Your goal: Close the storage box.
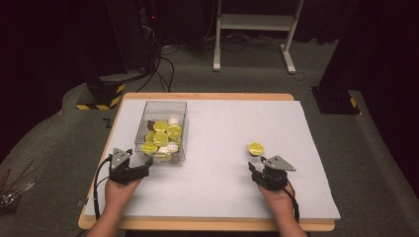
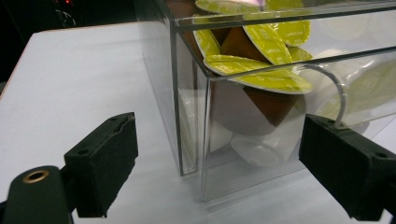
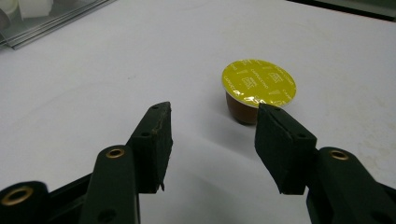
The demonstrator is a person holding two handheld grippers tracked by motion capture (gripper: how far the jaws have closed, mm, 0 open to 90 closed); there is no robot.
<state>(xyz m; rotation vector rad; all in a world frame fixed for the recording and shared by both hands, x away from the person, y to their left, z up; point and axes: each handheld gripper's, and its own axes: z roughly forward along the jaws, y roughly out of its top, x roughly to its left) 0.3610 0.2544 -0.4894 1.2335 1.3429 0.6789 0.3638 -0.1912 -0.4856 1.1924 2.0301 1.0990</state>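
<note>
Yellow-lidded capsule (image 3: 256, 89) lying outside clear box (image 1: 163, 106), awaiting right gripper (image 3: 212, 140), jaws apart; left gripper (image 2: 219, 163) gaping around box corner.

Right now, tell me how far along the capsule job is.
Done: most capsules lie in the clear box. In hand: nothing; the open right gripper faces one yellow-lidded capsule on the table, the open left gripper straddles the box's corner. Left: that capsule, probably.
</note>
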